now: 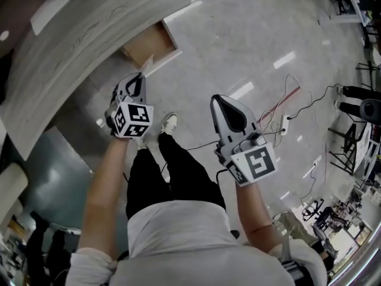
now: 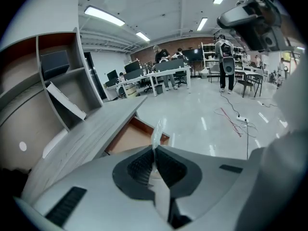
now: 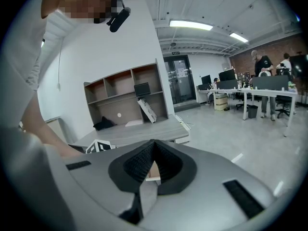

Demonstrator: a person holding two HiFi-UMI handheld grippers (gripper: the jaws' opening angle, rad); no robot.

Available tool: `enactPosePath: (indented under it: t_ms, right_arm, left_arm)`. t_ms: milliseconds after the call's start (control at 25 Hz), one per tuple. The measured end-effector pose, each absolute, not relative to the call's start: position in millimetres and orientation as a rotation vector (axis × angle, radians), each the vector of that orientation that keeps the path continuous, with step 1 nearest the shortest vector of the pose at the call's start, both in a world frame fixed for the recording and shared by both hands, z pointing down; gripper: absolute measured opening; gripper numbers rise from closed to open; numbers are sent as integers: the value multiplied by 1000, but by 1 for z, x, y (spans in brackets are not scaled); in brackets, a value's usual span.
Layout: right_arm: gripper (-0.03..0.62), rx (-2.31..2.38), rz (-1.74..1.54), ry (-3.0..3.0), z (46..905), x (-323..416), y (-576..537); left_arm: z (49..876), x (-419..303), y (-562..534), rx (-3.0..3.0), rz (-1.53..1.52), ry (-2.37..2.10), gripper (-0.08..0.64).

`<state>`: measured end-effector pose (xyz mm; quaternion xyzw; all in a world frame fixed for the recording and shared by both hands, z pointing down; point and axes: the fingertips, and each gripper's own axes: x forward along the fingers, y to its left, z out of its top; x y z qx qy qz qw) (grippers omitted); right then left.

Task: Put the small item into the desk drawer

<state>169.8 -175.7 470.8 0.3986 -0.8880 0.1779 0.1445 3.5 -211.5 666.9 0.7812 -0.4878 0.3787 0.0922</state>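
Person stands w/ both forearms stretched fwd, markers cubes up. Left hand-held gripper (image 1: 139, 81) (image 2: 155, 150), tilted down toward the open drawer (image 1: 156, 36) (image 2: 131, 137) of the bench (image 1: 71, 52) (image 2: 91, 124), is clamped on the small item (image 2: 158, 131), a thin clear sliver poking past its tips, nr the drawer front. Right hand-held gripper (image 1: 221, 101) (image 3: 152, 143), out over the floor, has jaws closed w/ nothing btwn.

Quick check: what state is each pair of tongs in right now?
Left tongs: closed on a small clear plastic item.
Right tongs: closed, nothing between them.
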Motion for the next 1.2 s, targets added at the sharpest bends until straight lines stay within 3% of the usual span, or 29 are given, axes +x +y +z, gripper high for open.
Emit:
enactPosePath:
  t_ms: [440, 1200]
  right_arm:
    - [23, 1096, 600, -2539, 536, 160, -179]
    - [23, 1135, 628, -2493, 550, 186, -186]
  left_arm:
    - [737, 16, -218, 2311, 1299, -1356, 22]
    - [790, 49, -244, 2324, 1538, -1206, 22]
